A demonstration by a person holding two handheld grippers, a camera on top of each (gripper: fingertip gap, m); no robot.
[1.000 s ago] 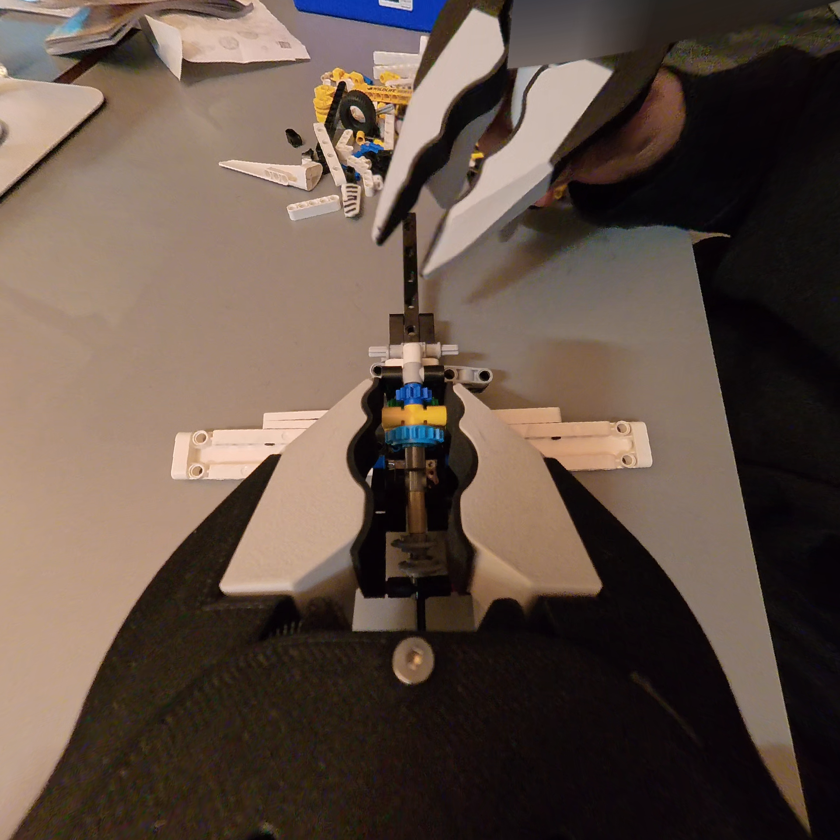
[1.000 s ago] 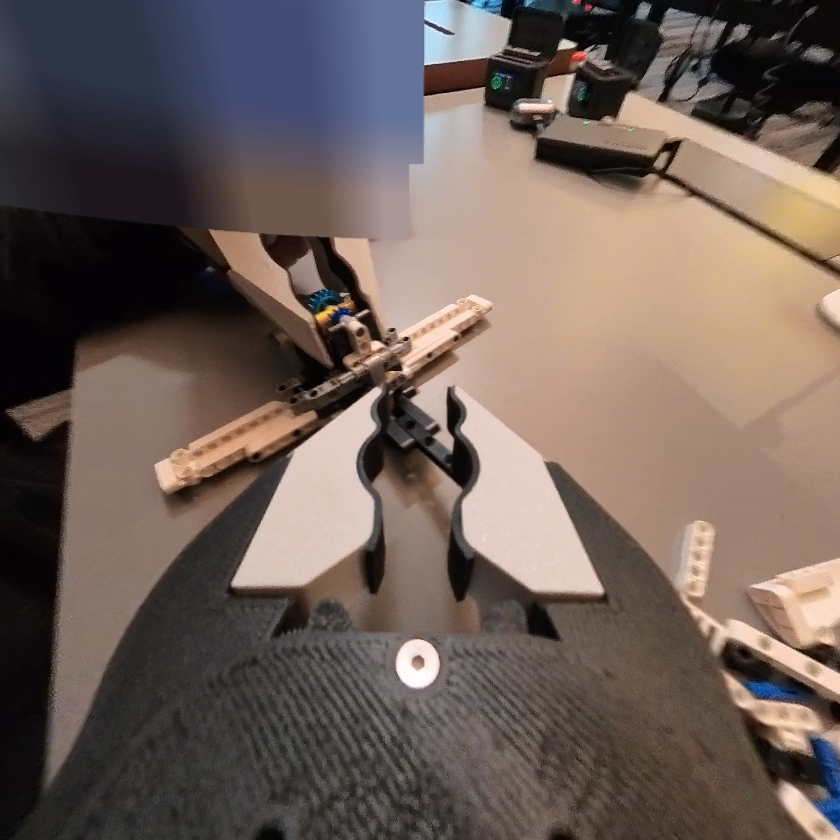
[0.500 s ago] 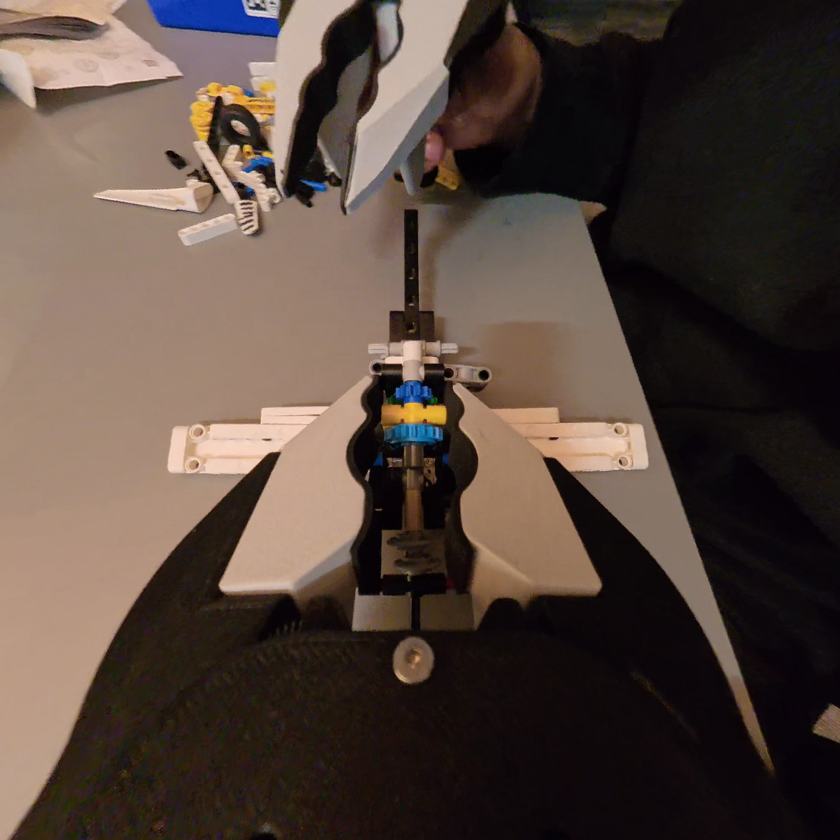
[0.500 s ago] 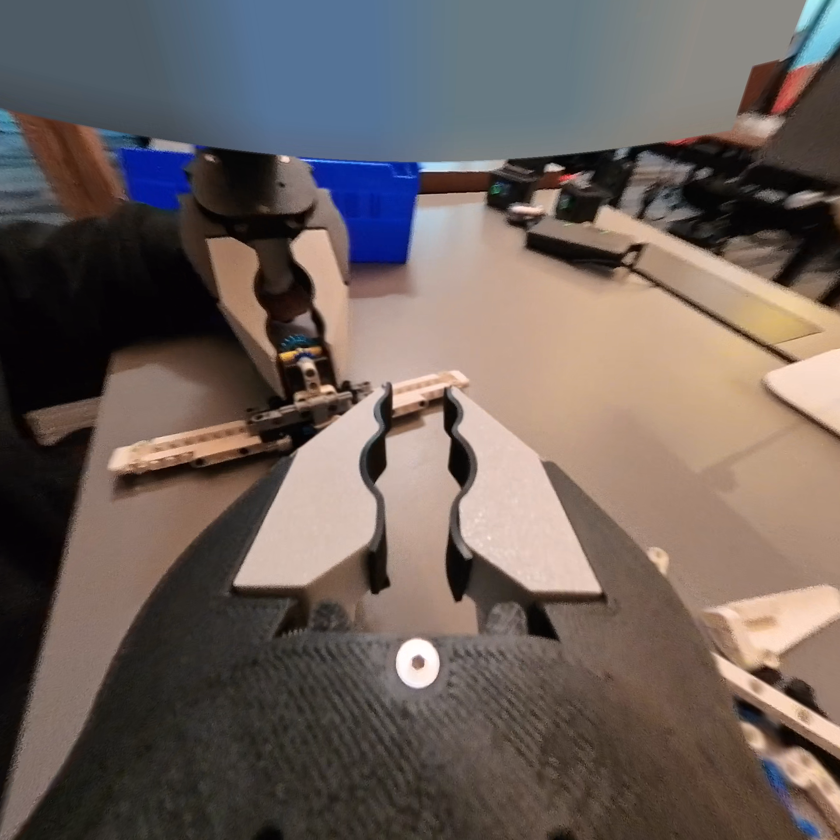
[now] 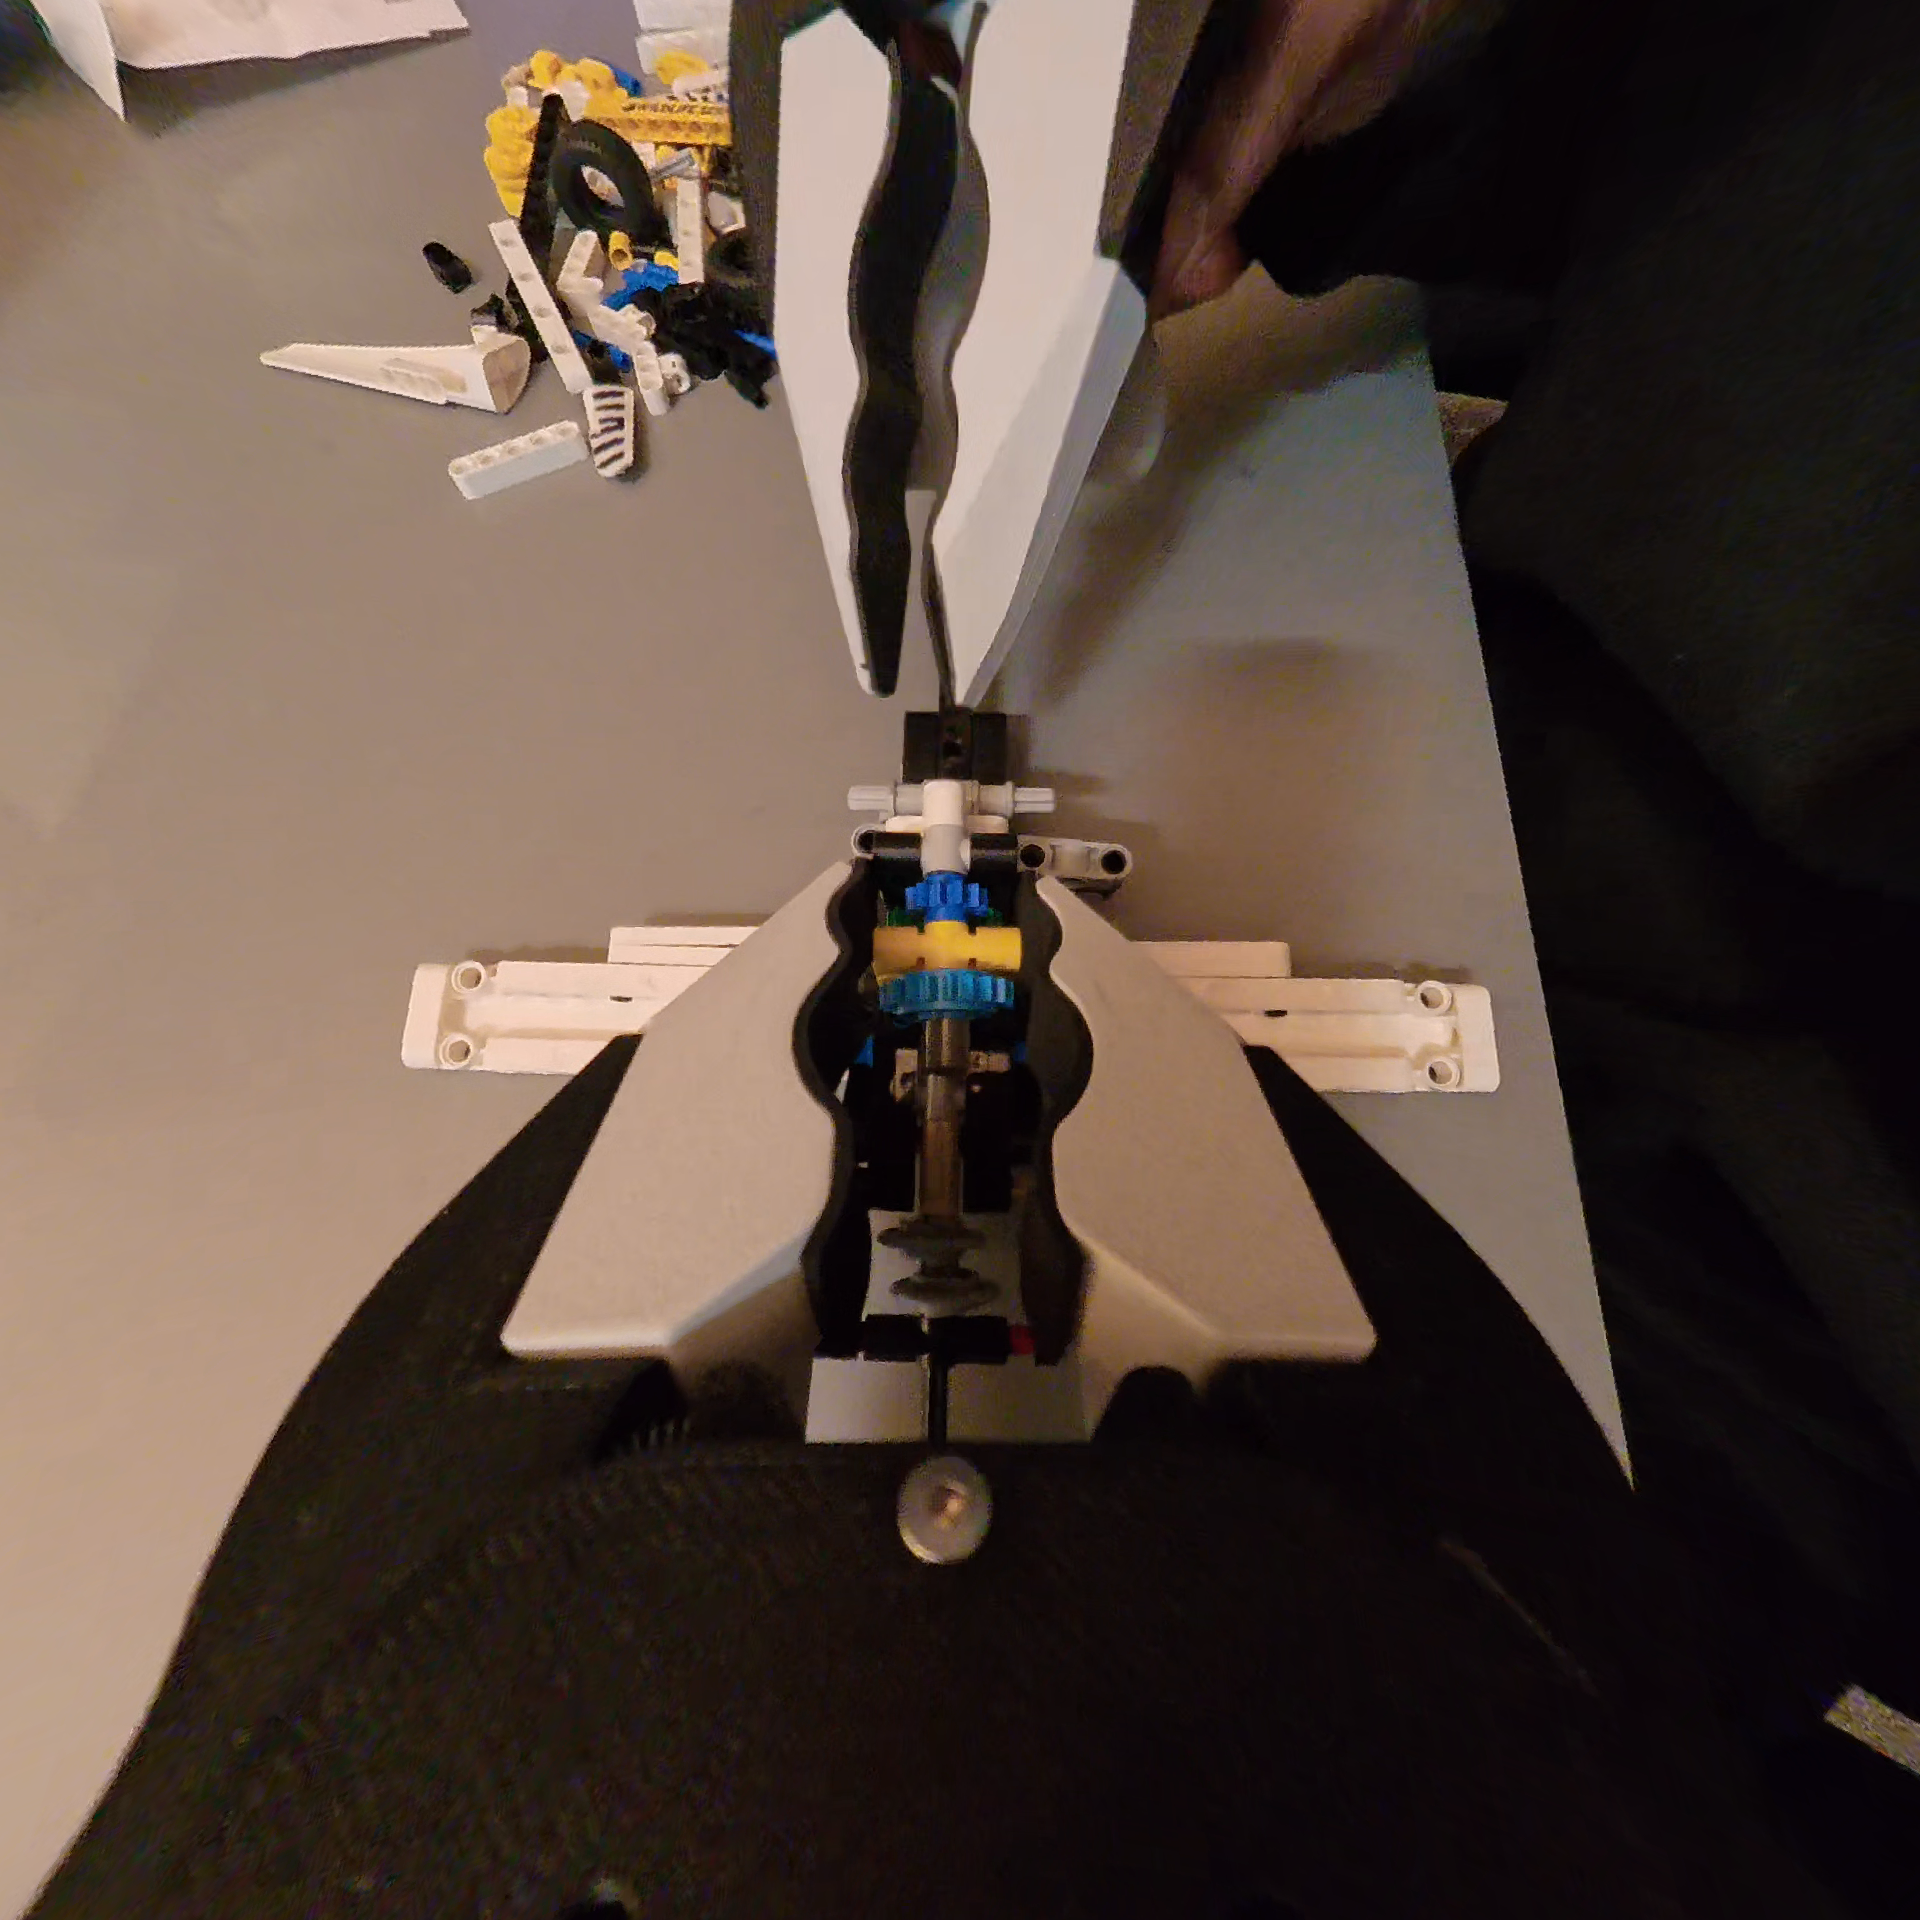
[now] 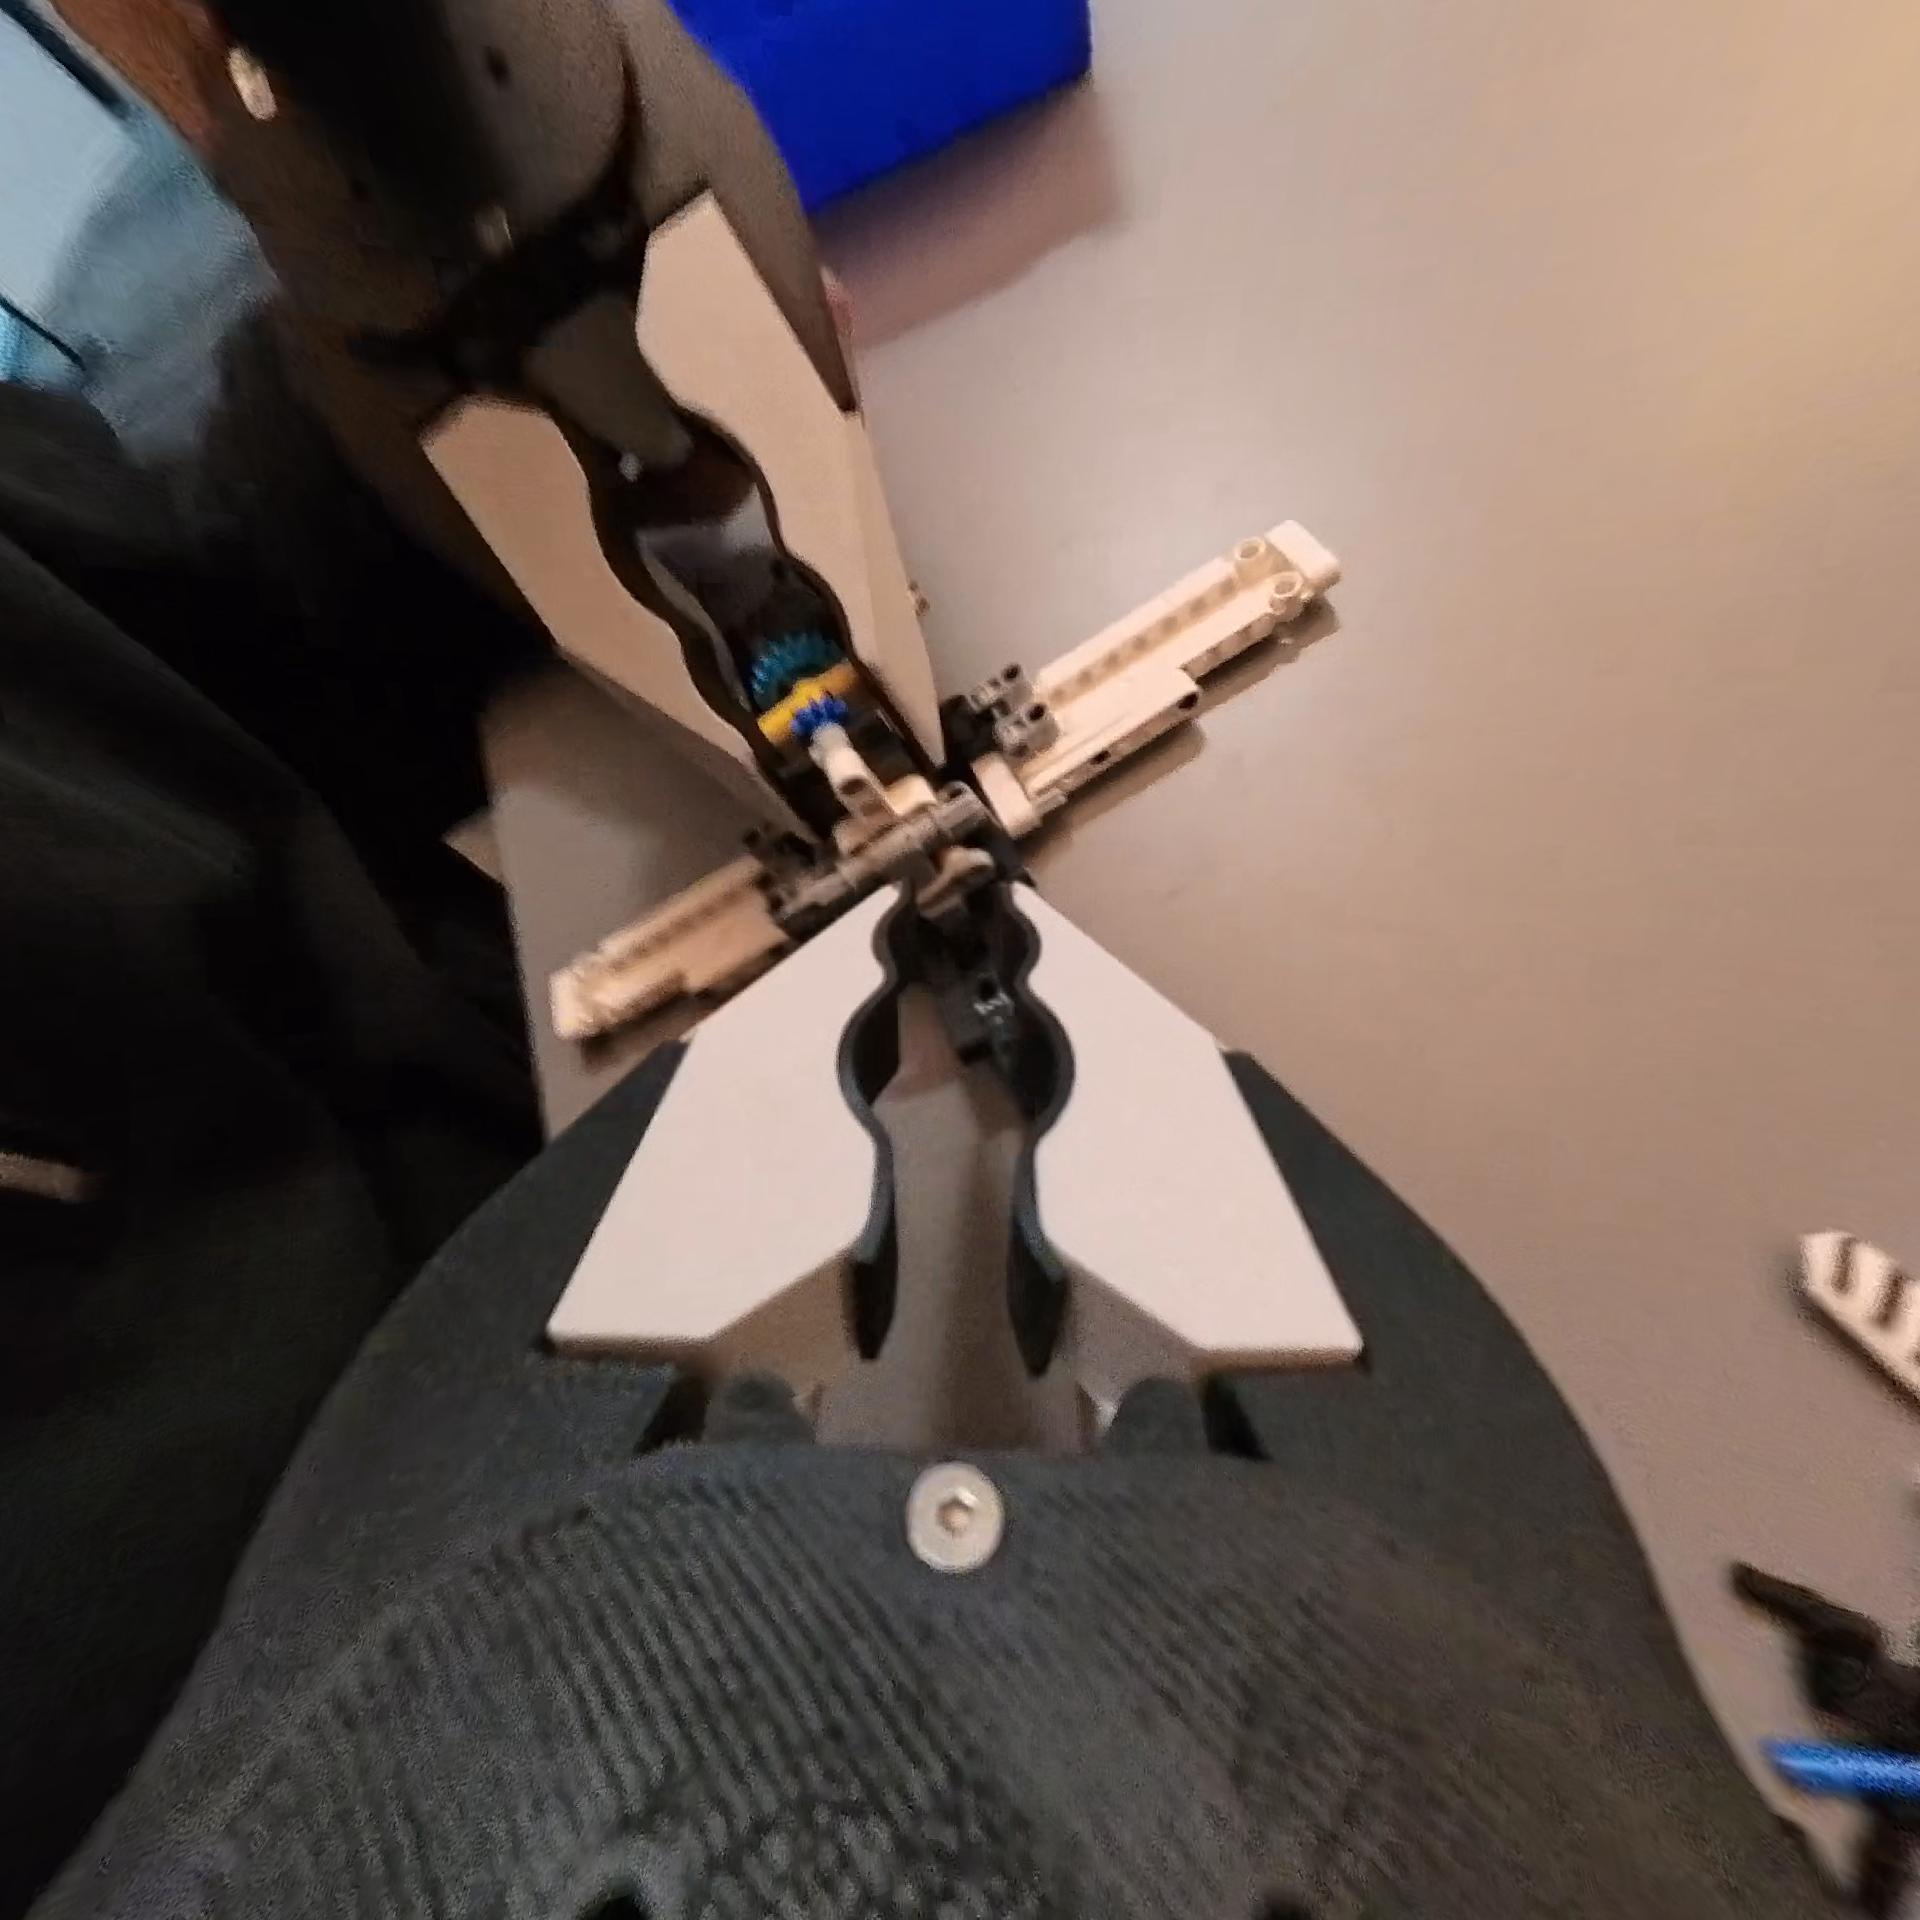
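Right tongs [image 6: 951, 914] swung back in and narrowed around the model's black beam [image 6: 971, 1013] — firm pinch? Can't tell. Left tongs [image 5: 940, 883] still clamp the gear assembly [image 5: 943, 951].

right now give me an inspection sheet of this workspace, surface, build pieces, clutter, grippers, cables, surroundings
surface: grey table, bare around the model.
build pieces: brick model with blue and yellow gears on a shaft and long white beams out to both sides; a thin black beam sticks out of its far end.
clutter: pile of loose bricks with a black tyre, yellow, white and blue parts; papers at the far edge.
grippers: left gripper is clamped on the model's geared middle; right gripper has closed in around the black beam, contact unclear through blur.
cables: nothing seen.
surroundings: blue bin; a person's dark sleeve at the table edge.
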